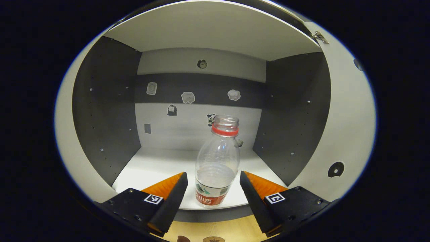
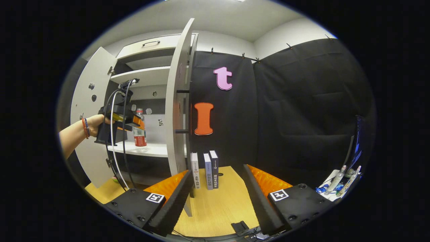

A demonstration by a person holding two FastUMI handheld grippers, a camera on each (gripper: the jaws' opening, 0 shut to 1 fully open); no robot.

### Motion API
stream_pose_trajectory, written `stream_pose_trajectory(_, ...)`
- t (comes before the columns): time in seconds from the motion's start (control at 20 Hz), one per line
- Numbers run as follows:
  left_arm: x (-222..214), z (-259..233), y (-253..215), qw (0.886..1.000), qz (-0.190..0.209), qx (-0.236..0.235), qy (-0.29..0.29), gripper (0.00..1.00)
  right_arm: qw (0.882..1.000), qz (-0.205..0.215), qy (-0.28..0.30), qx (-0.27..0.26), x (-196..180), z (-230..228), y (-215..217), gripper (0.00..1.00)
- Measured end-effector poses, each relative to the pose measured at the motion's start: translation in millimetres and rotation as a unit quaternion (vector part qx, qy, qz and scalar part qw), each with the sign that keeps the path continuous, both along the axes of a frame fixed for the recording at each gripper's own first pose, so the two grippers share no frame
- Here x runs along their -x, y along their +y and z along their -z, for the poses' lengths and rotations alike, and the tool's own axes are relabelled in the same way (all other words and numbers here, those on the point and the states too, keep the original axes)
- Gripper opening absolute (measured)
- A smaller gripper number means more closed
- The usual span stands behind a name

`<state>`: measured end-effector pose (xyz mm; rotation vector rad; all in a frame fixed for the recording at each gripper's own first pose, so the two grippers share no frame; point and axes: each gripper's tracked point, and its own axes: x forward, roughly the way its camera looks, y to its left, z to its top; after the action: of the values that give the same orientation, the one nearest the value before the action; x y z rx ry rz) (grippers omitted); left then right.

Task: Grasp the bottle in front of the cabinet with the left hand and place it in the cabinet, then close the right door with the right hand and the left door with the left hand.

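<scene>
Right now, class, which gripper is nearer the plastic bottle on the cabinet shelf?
Left. The left gripper is open with its fingers either side of the plastic bottle on the cabinet shelf. The right gripper is out over the wooden table, beyond the open right door.

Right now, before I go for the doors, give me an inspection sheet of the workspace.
Surface: white cabinet shelf; wooden tabletop below.
Job's things: bottle upright on the shelf, uncapped; right door and left door open.
Clutter: three books upright beside the cabinet; small items at far right.
Grippers: left gripper open, fingers either side of the bottle, apart from it; right gripper open, empty.
Cables: cables hang from the left gripper.
Surroundings: black cloth wall.
</scene>
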<state>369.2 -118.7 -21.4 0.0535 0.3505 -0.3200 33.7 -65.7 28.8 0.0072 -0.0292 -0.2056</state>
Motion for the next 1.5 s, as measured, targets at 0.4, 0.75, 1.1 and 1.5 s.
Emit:
stream_pose_trajectory(0.4,64.9,-56.6,38.8,0.998,0.003,0.013,-0.060,0.95,1.000,-0.008,0.001,0.016,-13.7,-7.7,-6.5,0.93)
stream_pose_trajectory(0.75,140.5,-93.6,106.5,0.993,-0.033,0.036,-0.106,0.95,0.999,-0.041,0.011,0.018,-41.0,-8.3,-0.1,0.98)
stream_pose_trajectory(1.1,209.5,-102.4,180.7,0.986,-0.079,-0.001,-0.150,0.95,0.997,-0.072,0.014,0.002,-74.7,-11.7,12.7,0.93)
stream_pose_trajectory(1.5,263.2,-81.9,222.6,0.984,-0.107,0.004,-0.145,0.95,0.996,-0.088,0.022,0.020,-85.3,-10.6,22.4,0.94)
